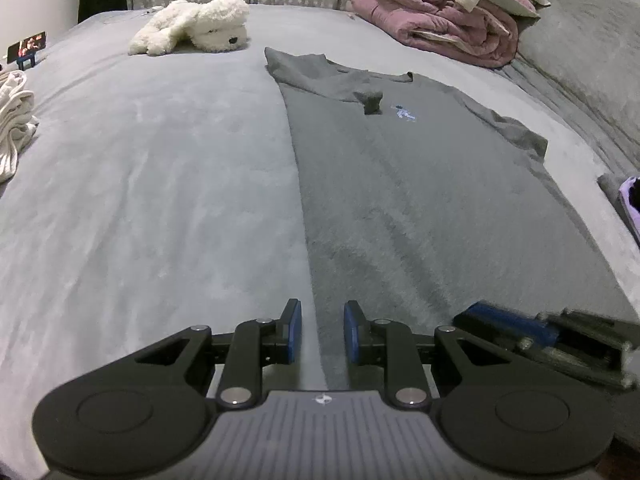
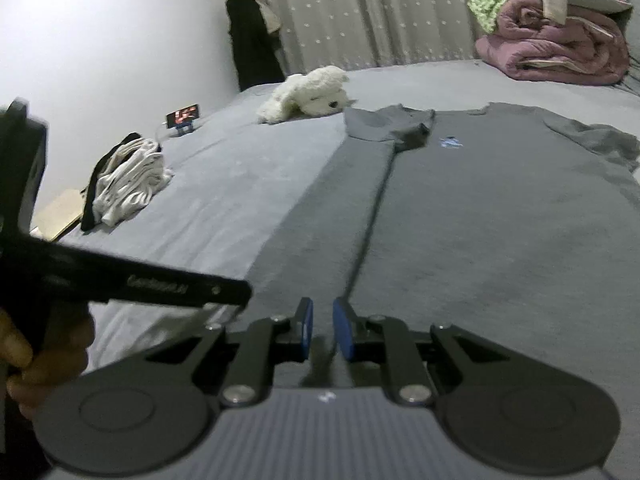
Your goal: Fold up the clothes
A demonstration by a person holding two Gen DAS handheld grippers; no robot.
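A grey T-shirt (image 1: pixel 420 200) (image 2: pixel 500 220) with a small blue chest logo lies flat on the grey bed (image 1: pixel 140 180), its left side folded over the middle. My left gripper (image 1: pixel 322 332) hovers at the bottom hem, open, with the shirt's folded left edge running under the gap between its blue pads. My right gripper (image 2: pixel 323 330) is just to its right over the hem, and the flap's edge leads into the narrow gap between its pads. The pads stand slightly apart. In the left wrist view the right gripper's fingers (image 1: pixel 516 326) lie low on the shirt.
A white plush toy (image 1: pixel 196 26) (image 2: pixel 308 92) lies beyond the collar. A rolled pink quilt under other bedding (image 1: pixel 452 20) (image 2: pixel 560 52) sits at the far right. Folded white clothes (image 2: pixel 128 176) and a phone on a stand (image 2: pixel 183 116) are at the left. A hand (image 2: pixel 16 356) holds the left tool.
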